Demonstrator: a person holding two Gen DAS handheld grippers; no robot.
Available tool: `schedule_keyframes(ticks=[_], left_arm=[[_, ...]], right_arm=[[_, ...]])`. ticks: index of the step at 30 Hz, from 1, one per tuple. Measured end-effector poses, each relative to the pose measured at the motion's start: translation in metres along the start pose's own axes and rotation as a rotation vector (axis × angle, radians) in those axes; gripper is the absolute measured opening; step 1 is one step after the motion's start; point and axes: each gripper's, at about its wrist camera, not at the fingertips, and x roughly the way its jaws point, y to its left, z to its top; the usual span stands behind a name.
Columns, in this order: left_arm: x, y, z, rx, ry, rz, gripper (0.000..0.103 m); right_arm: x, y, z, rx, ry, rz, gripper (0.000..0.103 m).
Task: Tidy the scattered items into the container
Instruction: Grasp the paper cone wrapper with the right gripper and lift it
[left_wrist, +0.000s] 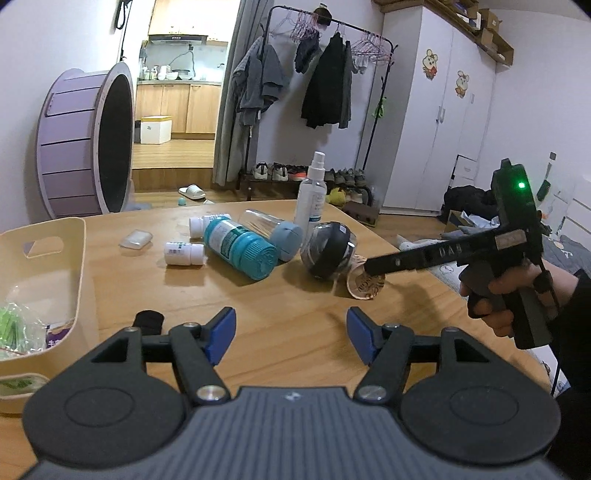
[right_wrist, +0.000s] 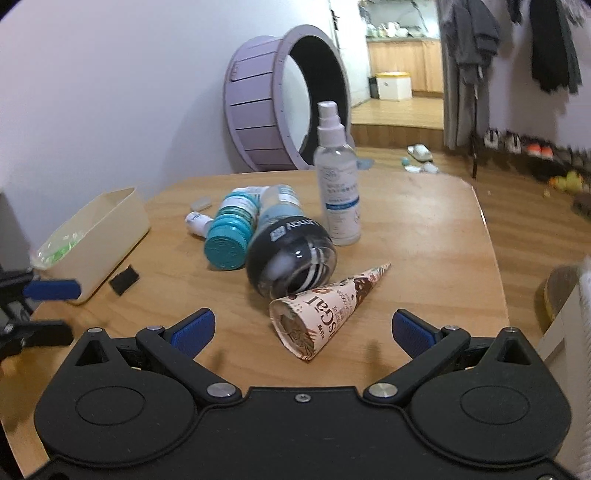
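Note:
A cream container (left_wrist: 79, 266) stands at the table's left, also in the right wrist view (right_wrist: 110, 225), with green packets inside. Scattered on the table: a teal-capped bottle (left_wrist: 240, 245), a black ball-shaped jar (left_wrist: 328, 249), a paper cone (right_wrist: 317, 314), a spray bottle (right_wrist: 338, 177), two small white bottles (left_wrist: 183, 253), a clear jar with a blue lid (left_wrist: 275, 230), a small clear packet (left_wrist: 136, 239). My left gripper (left_wrist: 291, 338) is open over bare table. My right gripper (right_wrist: 302, 330) is open, just in front of the cone's wide end.
A small black piece (right_wrist: 123, 280) lies beside the container. The wooden table's (right_wrist: 424, 258) right half holds nothing else. Behind stand a purple wheel (left_wrist: 85, 144), a clothes rack (left_wrist: 325, 85) and a white wardrobe (left_wrist: 436, 110).

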Motion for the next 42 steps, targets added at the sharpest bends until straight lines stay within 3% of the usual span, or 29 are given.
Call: schedule_keyframes(ticks=[2, 7, 10, 15, 18, 25, 32, 40, 42], left_arm=[[-0.001, 0.002, 0.0, -0.005, -0.004, 0.006, 0.065], [-0.004, 0.004, 0.001, -0.013, -0.011, 0.015, 0.065], [-0.005, 0.005, 0.002, -0.014, -0.015, 0.018, 0.065], [-0.006, 0.006, 0.002, -0.02, -0.018, 0.025, 0.065], [-0.006, 0.006, 0.002, -0.023, -0.019, 0.025, 0.065], [-0.005, 0.004, 0.003, -0.02, -0.017, 0.023, 0.065], [-0.002, 0.004, 0.003, -0.015, -0.013, 0.02, 0.065], [-0.003, 0.006, 0.004, -0.023, -0.011, 0.02, 0.065], [-0.003, 0.006, 0.003, -0.02, -0.009, 0.019, 0.065]], right_arm=[[0.001, -0.009, 0.001, 0.07, -0.013, 0.002, 0.102], [0.003, -0.018, 0.005, 0.125, -0.04, -0.008, 0.087], [0.012, -0.022, 0.005, 0.159, -0.013, -0.003, 0.071], [0.025, -0.018, 0.001, 0.159, 0.051, 0.005, 0.066], [0.025, -0.012, -0.002, 0.127, 0.065, 0.019, 0.052], [0.008, -0.008, -0.006, 0.063, 0.071, 0.029, 0.051], [-0.021, 0.016, -0.011, -0.131, 0.112, 0.186, 0.051], [-0.023, 0.063, -0.03, -0.344, 0.171, 0.391, 0.052], [-0.023, 0.074, -0.033, -0.406, 0.183, 0.39, 0.053]])
